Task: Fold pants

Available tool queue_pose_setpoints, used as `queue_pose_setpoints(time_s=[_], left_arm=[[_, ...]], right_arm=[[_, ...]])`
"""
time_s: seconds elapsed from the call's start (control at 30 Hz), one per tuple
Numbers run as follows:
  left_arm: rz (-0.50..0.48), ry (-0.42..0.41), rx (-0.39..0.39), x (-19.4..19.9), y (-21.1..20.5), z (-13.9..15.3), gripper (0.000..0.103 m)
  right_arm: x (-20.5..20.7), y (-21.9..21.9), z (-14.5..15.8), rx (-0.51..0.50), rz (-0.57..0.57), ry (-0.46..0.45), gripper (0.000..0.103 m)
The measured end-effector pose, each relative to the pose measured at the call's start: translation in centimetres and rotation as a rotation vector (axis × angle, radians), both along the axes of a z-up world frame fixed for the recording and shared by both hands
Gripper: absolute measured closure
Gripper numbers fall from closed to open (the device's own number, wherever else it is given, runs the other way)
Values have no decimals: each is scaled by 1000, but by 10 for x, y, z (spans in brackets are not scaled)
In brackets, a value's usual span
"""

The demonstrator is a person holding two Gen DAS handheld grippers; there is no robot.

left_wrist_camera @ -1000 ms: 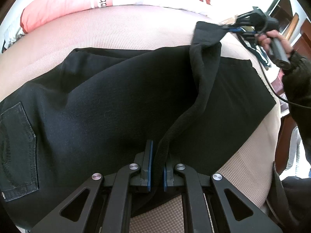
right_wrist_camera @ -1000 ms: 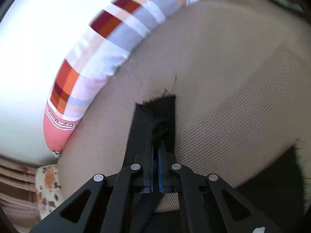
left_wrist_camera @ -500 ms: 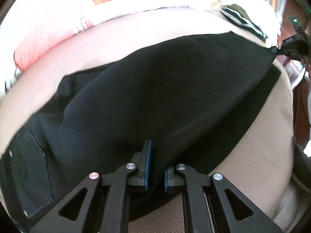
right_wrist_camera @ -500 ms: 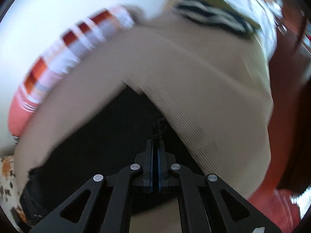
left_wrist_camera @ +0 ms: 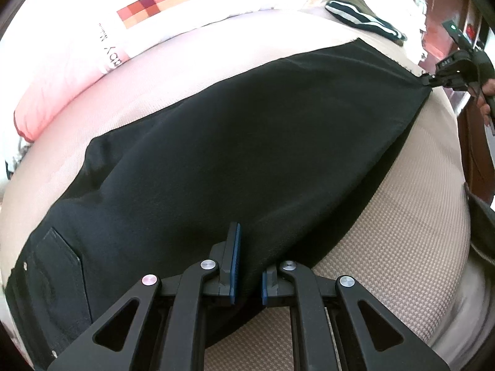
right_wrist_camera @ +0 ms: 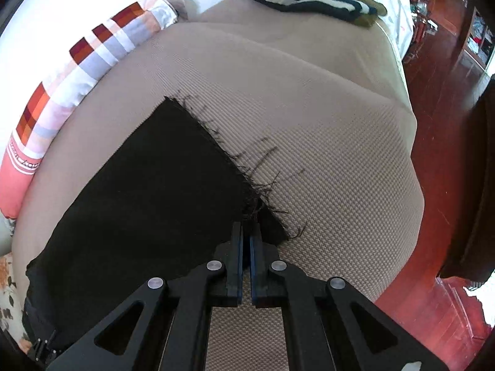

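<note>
Stretching the pair of black woven pants (left_wrist_camera: 235,142) flat across the beige textured mattress cover (left_wrist_camera: 402,247) was the step in hand. A second before, the upper leg had stood bunched in a twisted ridge running from one gripper to the other; by this moment it lay spread as a smooth sheet over the leg beneath, its far edge drawn out towards the mattress corner.

The right gripper (right_wrist_camera: 246,241) was clamped tight on the frayed hem corner (right_wrist_camera: 256,207), loose threads fanning over the cover beside it; in the left wrist view the same tool (left_wrist_camera: 458,71) showed at the far right, with the fabric pulled taut to it. It had swung a long way sideways across the bed within that second. The left gripper (left_wrist_camera: 247,266) was pinched on a fold of cloth at the near edge, its blue pads nearly together with the fabric between them, and had barely shifted.

The pants lay lengthwise on the bed, back pocket (left_wrist_camera: 55,266) at the left, legs stacked one on the other. A pink-and-checked pillow (left_wrist_camera: 92,46) and a striped dark garment (left_wrist_camera: 362,15) sat beyond, well apart.

Judging from this, the lengthwise fold looked laid and squared, so the next call was probably to let go and take the hem end towards the waist.
</note>
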State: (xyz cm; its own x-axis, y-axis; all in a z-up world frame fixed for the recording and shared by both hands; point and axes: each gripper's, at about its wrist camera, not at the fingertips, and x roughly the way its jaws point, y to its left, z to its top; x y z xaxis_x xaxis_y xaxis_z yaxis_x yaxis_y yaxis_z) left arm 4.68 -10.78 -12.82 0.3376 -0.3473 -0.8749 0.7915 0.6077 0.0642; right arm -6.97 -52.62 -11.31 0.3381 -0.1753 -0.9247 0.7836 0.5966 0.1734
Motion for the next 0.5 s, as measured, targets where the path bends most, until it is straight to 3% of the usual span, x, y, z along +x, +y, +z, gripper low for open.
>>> queue_pose_setpoints(time_s=[0.13, 0.2, 0.23, 0.27, 0.37, 0.5], left_arm=[[19, 55, -4, 7, 2, 2, 83], [41, 136, -27, 14, 5, 7, 63], [54, 160, -47, 15, 8, 10, 46], [71, 180, -81, 16, 14, 15, 40], [83, 224, -181, 20, 34, 32, 39], [229, 180, -254, 41, 67, 47, 35]], right_arm=[[2, 0, -3, 4, -10, 14, 101], [3, 0, -3, 10, -7, 13, 101], [2, 0, -4, 10, -8, 13, 101], [2, 0, -3, 8, -8, 13, 101], [5, 1, -5, -21, 10, 33, 101], [6, 3, -4, -38, 13, 58, 97]])
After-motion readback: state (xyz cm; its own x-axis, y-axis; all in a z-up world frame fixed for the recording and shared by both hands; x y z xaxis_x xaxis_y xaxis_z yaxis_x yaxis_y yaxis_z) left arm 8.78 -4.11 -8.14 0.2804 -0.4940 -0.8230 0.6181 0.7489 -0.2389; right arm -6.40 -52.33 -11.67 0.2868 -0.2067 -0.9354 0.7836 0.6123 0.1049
